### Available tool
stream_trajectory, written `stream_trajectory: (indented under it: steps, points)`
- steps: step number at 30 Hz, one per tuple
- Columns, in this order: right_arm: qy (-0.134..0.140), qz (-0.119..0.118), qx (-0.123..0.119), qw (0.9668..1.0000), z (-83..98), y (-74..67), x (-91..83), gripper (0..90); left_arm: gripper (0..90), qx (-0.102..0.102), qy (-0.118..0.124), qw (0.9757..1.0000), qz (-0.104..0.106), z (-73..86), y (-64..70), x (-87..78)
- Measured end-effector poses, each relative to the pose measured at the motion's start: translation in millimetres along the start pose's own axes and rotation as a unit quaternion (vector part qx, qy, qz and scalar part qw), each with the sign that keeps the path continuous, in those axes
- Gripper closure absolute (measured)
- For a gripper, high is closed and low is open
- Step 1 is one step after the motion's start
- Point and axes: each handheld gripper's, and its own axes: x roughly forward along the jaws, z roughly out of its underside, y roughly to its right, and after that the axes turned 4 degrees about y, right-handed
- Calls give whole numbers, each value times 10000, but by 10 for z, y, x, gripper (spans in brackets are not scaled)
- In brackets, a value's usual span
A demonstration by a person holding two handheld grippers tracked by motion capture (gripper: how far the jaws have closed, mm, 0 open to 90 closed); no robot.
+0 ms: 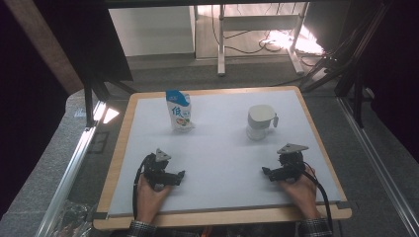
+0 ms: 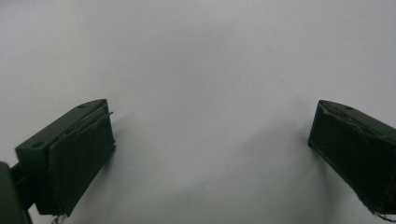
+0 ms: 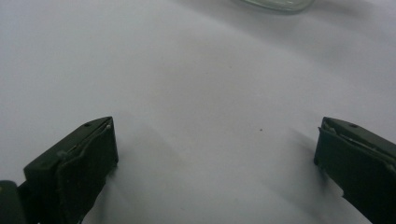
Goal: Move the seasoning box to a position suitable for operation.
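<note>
A blue and white pouch (image 1: 179, 111) stands upright at the back left of the white table mat (image 1: 217, 143). A white lidded jug (image 1: 260, 121) stands at the back right. My left gripper (image 1: 181, 175) rests low over the mat near the front left, held by a hand, its jaws pointing right. My right gripper (image 1: 265, 171) rests near the front right, its jaws pointing left. In the left gripper view my left gripper (image 2: 212, 135) is open over bare mat. The right gripper (image 3: 217, 149) is open too, with the jug's base (image 3: 275, 4) at the top edge.
The mat lies on a wooden table (image 1: 118, 148) with its edges close around. Metal rails (image 1: 69, 168) run along both sides. A white desk frame (image 1: 257, 44) with cables stands on the floor behind the table.
</note>
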Motion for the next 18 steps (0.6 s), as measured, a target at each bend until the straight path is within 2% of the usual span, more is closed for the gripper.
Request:
stream_trajectory:
  steps: [18]
  points:
    - [-17,-23,19,10000,-9,7,-3,5,0,-2,2,10000,-3,0,0,0]
